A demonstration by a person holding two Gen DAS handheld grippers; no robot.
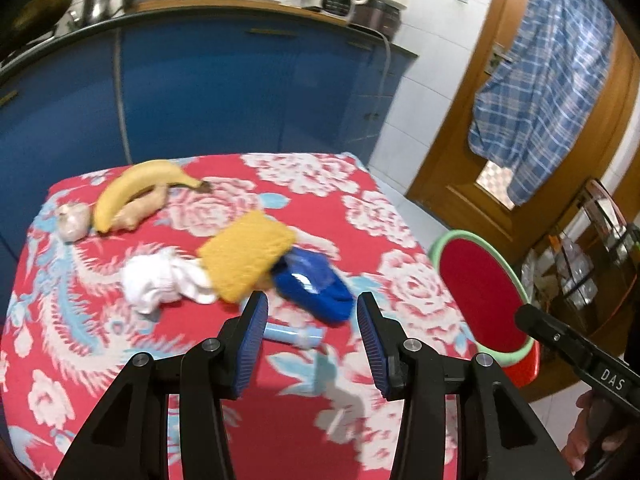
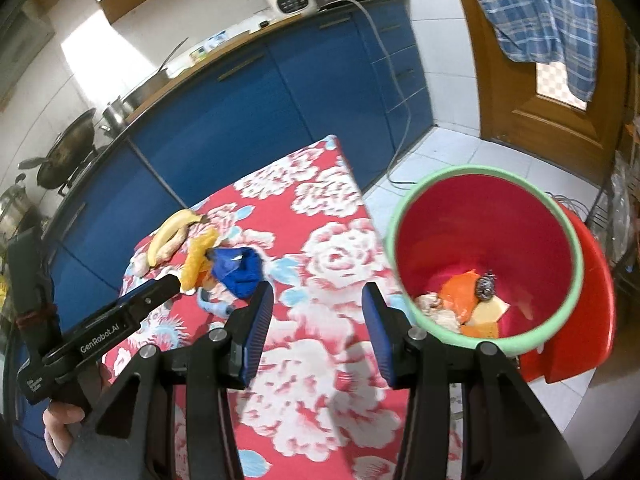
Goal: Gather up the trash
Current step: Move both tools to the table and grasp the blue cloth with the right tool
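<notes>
On the red flowered tablecloth (image 1: 280, 400) lie a yellow sponge (image 1: 248, 254), a crumpled white tissue (image 1: 160, 280), a blue wrapper (image 1: 312, 284) and a light blue tube (image 1: 288, 336). My left gripper (image 1: 312, 344) is open and empty, just short of the tube and wrapper. My right gripper (image 2: 318, 332) is open and empty over the table's right edge, beside the red bin with a green rim (image 2: 400, 216), which holds scraps (image 2: 464, 308). The sponge (image 2: 198, 258) and wrapper (image 2: 240, 270) also show in the right wrist view.
A banana (image 1: 136, 188), a ginger root (image 1: 140, 210) and a garlic bulb (image 1: 74, 220) lie at the table's far left. Blue cabinets (image 1: 224, 92) stand behind. A wooden door (image 2: 532, 80) with a hanging plaid shirt (image 2: 540, 12) is at the right. A wire rack (image 1: 592, 256) stands by the bin (image 1: 480, 296).
</notes>
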